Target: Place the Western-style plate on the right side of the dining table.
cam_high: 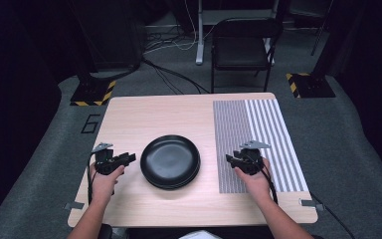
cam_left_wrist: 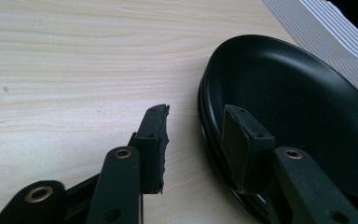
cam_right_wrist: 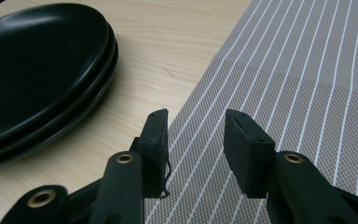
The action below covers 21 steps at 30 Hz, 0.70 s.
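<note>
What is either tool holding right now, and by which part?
Nothing is held. The left tool stands open beside the stacked black plates, its jaws clear of the rim; the right tool hangs open over the striped mat.

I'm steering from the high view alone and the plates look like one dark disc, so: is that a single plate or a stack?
Observer: A stack. The right gripper view shows the black plates with several rims layered at the edge.
Operator: Is the left gripper on them yet?
Observer: No. In the left gripper view the left gripper is open, one jaw in front of the rim, nothing pinched.
Operator: And the right one?
Observer: The right gripper is open too, jaws over the striped placemat, apart from the plates.
</note>
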Each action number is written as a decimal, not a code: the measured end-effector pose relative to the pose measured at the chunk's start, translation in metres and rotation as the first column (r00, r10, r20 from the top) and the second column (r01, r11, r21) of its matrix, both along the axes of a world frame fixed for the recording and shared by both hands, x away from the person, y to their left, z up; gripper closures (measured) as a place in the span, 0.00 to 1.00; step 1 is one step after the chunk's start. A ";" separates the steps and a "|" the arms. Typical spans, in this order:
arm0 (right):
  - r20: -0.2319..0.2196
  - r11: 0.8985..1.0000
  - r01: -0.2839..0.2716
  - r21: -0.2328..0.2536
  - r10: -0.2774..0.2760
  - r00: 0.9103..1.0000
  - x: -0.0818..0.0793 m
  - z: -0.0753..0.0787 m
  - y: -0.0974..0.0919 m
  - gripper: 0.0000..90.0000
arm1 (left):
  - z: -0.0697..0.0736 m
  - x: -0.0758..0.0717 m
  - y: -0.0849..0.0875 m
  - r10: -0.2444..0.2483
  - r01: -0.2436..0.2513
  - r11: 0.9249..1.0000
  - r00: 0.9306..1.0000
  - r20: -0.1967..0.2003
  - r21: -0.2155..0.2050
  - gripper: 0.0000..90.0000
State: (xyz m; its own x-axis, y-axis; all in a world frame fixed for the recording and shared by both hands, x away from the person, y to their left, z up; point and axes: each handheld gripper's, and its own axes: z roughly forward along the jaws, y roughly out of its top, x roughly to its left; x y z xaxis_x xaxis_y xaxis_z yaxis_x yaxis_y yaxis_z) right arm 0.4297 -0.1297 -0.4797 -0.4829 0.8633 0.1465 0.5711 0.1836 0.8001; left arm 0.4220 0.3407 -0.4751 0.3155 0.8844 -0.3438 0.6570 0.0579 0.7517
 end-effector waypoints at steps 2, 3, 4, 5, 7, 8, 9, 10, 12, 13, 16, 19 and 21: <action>-0.003 1.000 0.001 0.023 -0.001 1.000 0.003 0.002 0.003 0.69 | 0.000 0.001 -0.001 -0.005 0.004 1.000 1.000 -0.007 -0.012 0.69; -0.003 1.000 0.001 0.023 -0.001 1.000 0.003 0.002 0.003 0.69 | 0.001 0.002 -0.002 -0.008 0.008 1.000 1.000 -0.014 -0.020 0.69; -0.006 0.999 -0.001 0.034 0.001 1.000 0.006 0.004 0.008 0.69 | 0.002 0.003 -0.003 -0.003 0.003 1.000 1.000 -0.020 -0.026 0.70; -0.006 0.999 -0.001 0.034 0.001 1.000 0.006 0.004 0.008 0.69 | 0.003 0.004 -0.003 -0.002 0.001 0.999 1.000 -0.023 -0.034 0.70; -0.008 0.999 -0.006 0.047 0.007 1.000 0.009 0.005 0.012 0.71 | 0.005 0.006 -0.005 0.003 -0.004 0.998 1.000 -0.027 -0.055 0.72; -0.007 0.999 -0.010 0.047 0.010 1.000 0.010 0.005 0.014 0.71 | 0.005 0.007 -0.006 0.006 -0.007 0.998 1.000 -0.028 -0.055 0.72; -0.005 0.999 -0.014 0.051 0.014 1.000 0.012 0.006 0.016 0.73 | 0.006 0.007 -0.008 0.011 -0.012 0.998 1.000 -0.029 -0.062 0.72; -0.011 0.997 -0.018 0.073 0.019 1.000 0.014 0.007 0.020 0.74 | 0.007 0.008 -0.009 0.013 -0.016 0.998 0.999 -0.037 -0.065 0.73; -0.016 0.996 -0.018 0.091 0.020 1.000 0.015 0.008 0.025 0.74 | 0.006 0.008 -0.010 0.015 -0.019 0.997 0.999 -0.047 -0.079 0.74; -0.016 0.996 -0.018 0.091 0.020 1.000 0.015 0.008 0.025 0.74 | 0.006 0.008 -0.010 0.015 -0.019 0.997 0.999 -0.047 -0.079 0.74; -0.039 0.995 -0.023 0.102 0.027 0.999 0.019 0.009 0.035 0.72 | 0.003 0.008 -0.014 0.015 -0.023 0.995 0.997 -0.074 -0.097 0.77; -0.054 0.993 -0.018 0.120 0.025 0.998 0.021 0.008 0.039 0.71 | 0.001 0.009 -0.016 0.018 -0.026 0.995 0.996 -0.084 -0.096 0.78; -0.064 0.991 -0.021 0.133 0.030 0.998 0.023 0.008 0.043 0.72 | -0.001 0.010 -0.017 0.028 -0.037 0.995 0.995 -0.098 -0.091 0.79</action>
State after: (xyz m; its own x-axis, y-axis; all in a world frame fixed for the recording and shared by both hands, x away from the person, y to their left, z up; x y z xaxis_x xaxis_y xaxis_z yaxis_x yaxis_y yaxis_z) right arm 0.4523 -0.0866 -0.4719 -0.4900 0.8218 0.2908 0.6195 0.0935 0.7794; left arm 0.4323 0.3240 -0.4760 0.2483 0.8568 -0.4520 0.7227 0.1469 0.6754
